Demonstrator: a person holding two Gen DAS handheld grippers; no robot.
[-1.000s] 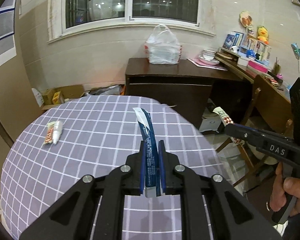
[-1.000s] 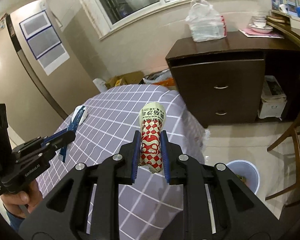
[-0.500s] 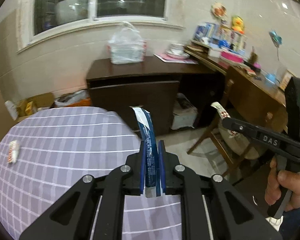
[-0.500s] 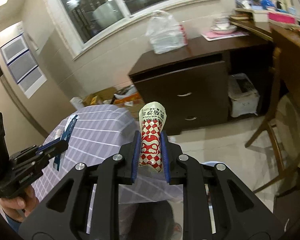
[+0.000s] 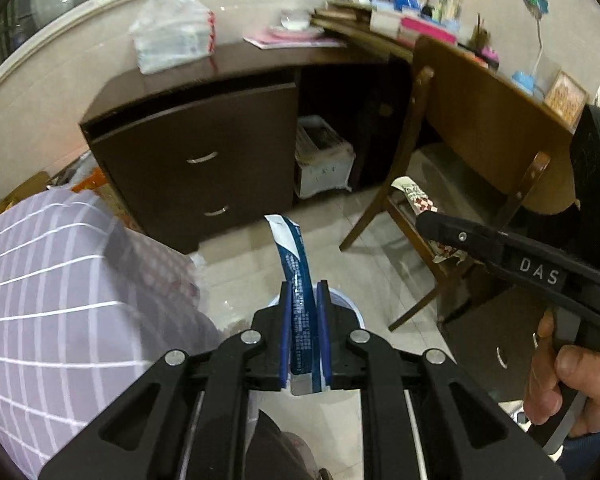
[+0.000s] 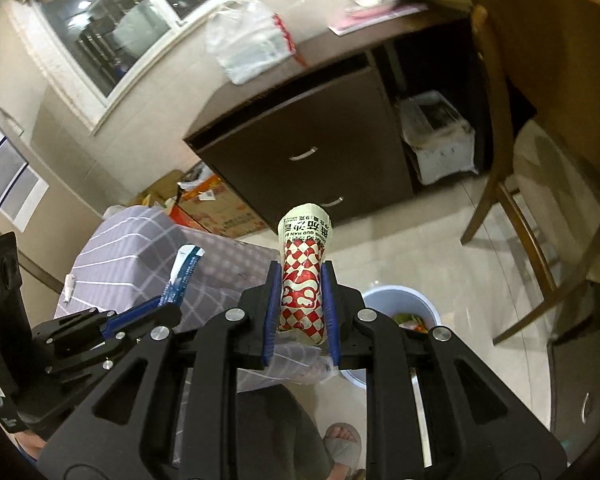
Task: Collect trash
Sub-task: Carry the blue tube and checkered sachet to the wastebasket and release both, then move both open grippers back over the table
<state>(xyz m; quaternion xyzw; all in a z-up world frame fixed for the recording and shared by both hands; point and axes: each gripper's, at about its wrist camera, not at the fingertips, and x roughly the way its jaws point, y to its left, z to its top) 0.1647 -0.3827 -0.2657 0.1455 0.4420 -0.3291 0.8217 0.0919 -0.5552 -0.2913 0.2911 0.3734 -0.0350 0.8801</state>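
Observation:
My left gripper (image 5: 304, 292) is shut on a long blue and white wrapper (image 5: 296, 272), held over the floor past the table's edge. My right gripper (image 6: 300, 276) is shut on a red and white checkered packet (image 6: 304, 276), which also shows in the left wrist view (image 5: 414, 196). A pale blue trash bin (image 6: 416, 300) with some rubbish in it stands on the floor below and just right of the right gripper. In the left wrist view only its rim (image 5: 350, 306) shows behind the fingers. The left gripper and blue wrapper (image 6: 184, 272) appear at left in the right wrist view.
The round table with a purple checked cloth (image 5: 60, 300) is at left, with a small white wrapper (image 6: 69, 286) on it. A dark cabinet (image 5: 204, 160) stands ahead, a wooden chair (image 5: 440, 200) and desk at right. My slippered foot (image 6: 342, 444) is below.
Both grippers have swung right, off the table and down toward the floor, each keeping its wrapper. The trash bin has come into view beneath them.

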